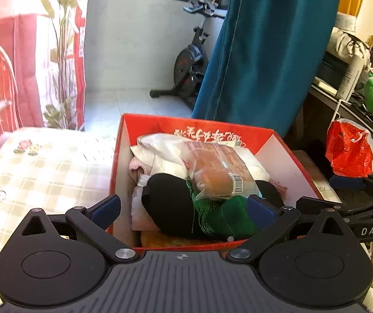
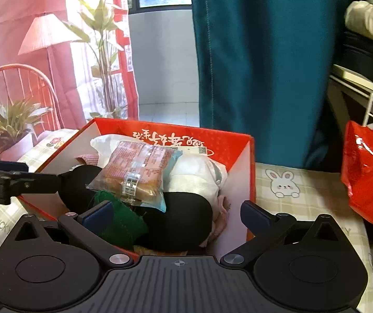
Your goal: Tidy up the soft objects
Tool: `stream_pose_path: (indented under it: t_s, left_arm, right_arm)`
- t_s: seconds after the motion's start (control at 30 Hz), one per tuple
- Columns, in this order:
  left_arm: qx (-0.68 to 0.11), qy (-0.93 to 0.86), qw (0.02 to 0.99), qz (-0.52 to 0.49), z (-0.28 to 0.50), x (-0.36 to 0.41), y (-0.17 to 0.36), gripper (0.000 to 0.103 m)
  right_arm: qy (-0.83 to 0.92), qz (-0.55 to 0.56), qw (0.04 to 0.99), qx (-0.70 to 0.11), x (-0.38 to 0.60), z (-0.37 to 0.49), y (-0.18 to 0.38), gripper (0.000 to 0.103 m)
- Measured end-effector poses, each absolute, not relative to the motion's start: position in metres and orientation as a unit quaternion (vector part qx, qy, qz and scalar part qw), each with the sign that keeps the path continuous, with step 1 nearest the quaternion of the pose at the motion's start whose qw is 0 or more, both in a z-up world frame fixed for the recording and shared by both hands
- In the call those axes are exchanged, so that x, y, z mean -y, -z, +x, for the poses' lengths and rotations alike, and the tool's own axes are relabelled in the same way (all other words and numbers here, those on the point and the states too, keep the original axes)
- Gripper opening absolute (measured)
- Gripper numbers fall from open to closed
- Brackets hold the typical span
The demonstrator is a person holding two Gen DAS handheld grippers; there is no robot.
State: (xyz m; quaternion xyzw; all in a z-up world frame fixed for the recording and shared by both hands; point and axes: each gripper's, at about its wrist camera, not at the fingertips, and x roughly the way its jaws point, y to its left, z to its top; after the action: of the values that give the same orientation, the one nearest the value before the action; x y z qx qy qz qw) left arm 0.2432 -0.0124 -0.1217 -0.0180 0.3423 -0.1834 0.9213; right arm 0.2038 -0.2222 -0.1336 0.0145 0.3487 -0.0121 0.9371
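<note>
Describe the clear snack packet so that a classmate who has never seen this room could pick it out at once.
Find the red box on the checked tablecloth, heaped with soft things. On top of the heap, resting on a black cloth and a white bundle, lies the packet. It alone is shiny see-through plastic, with orange print and a barcode sticker.

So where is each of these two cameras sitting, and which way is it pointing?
Left wrist view: rides on the left gripper, looking forward and down between its open fingers into the red box; the right gripper reaches in from the right.
Right wrist view: rides on the right gripper, open, angled down at the red box; the left gripper enters from the left.
Shared: the box, its bread packet, the teal curtain behind.
</note>
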Motion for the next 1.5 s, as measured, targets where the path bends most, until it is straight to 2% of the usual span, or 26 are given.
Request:
stream_pose_path:
  t_s: [0.63,1.13,1.5]
  left_arm:
    - [-0.249,0.134,0.959,0.022,0.157,0.004,0.052,0.103]
    - [-0.172,0.095,0.980,0.022,0.068,-0.017,-0.003,0.103]
    - [-0.155,0.083,0.984,0.038,0.022,-0.014,-0.018,0.103]
  right_arm:
    - [0.030,0.050,0.962,-0.267,0.206,0.120,0.057,0.103]
    - [0.043,0.029,0.977,-0.205,0.170,0.037,-0.007,0.103]
    - [0.064,0.034,0.979,-0.192,0.161,-0.011,-0.018,0.103]
